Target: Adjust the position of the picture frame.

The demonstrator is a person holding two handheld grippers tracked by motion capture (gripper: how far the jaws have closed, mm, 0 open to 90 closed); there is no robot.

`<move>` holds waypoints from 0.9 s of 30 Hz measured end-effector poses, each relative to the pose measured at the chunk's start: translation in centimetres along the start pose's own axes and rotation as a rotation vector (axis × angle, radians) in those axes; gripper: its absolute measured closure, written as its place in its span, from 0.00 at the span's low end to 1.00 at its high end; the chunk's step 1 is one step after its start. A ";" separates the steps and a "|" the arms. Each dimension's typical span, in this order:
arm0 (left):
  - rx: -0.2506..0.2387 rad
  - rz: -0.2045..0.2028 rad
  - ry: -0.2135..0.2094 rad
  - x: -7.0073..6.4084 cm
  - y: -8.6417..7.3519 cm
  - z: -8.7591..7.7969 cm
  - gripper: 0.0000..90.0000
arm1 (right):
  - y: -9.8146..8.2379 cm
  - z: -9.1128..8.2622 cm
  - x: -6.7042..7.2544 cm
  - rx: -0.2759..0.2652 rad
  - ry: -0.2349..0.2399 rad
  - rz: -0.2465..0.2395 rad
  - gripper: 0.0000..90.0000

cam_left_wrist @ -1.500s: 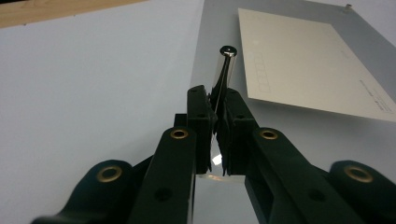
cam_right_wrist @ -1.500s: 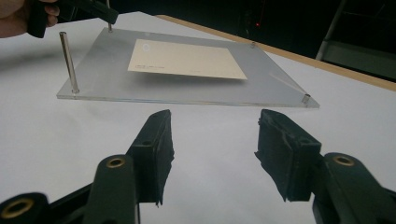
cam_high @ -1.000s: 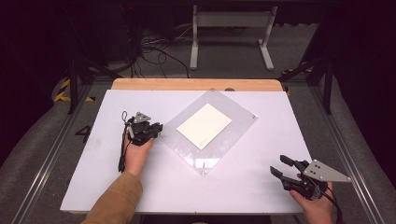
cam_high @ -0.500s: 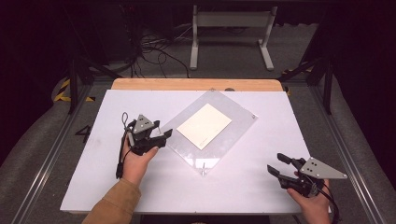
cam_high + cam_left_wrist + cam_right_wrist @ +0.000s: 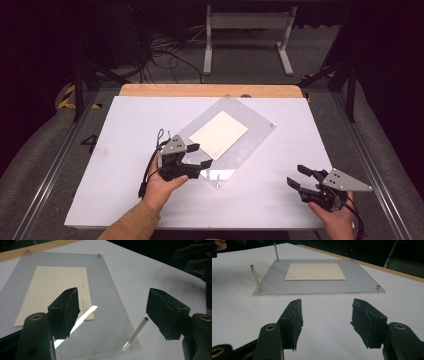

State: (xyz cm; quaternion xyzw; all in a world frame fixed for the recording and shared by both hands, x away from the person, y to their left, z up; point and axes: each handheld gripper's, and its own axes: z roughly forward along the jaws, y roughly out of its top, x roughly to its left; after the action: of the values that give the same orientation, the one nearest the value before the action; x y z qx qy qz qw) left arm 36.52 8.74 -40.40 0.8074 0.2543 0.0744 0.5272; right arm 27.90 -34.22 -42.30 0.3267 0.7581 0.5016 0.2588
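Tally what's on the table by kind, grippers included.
Clear plate: 1
Cream card: 1
Tall metal pins: 2
Short corner studs: 2
Grippers: 2, left gripper and right gripper
Total: 8

clear plate (image 5: 250, 135): flat on table, turned askew, just ahead of left gripper (image 5: 196, 156) | cream card (image 5: 219, 134): flat at plate's middle | thin metal pin (image 5: 136, 333): upright at near corner, between open left jaws, untouched
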 end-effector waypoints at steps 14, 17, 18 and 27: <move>0.084 0.042 -0.104 -2.2 -1.2 3.4 0.27 | 0.0 -0.1 0.0 -0.005 0.004 0.004 0.45; 0.118 0.048 -0.109 -2.4 -1.6 4.2 0.28 | 0.0 -0.1 0.0 -0.007 0.003 0.006 0.45; 0.131 0.052 -0.108 -2.5 -1.8 4.4 0.28 | 0.0 -0.1 0.0 -0.006 0.003 0.006 0.45; 0.237 0.100 -0.039 -3.2 -2.9 6.6 0.48 | 0.0 0.1 0.0 -0.001 0.008 0.008 0.44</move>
State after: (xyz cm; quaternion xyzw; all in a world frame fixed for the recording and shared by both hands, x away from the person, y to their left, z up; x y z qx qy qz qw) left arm 35.34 2.76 -45.35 0.8770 0.2103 0.0542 0.4286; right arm 27.96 -34.19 -42.32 0.3276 0.7575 0.5043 0.2540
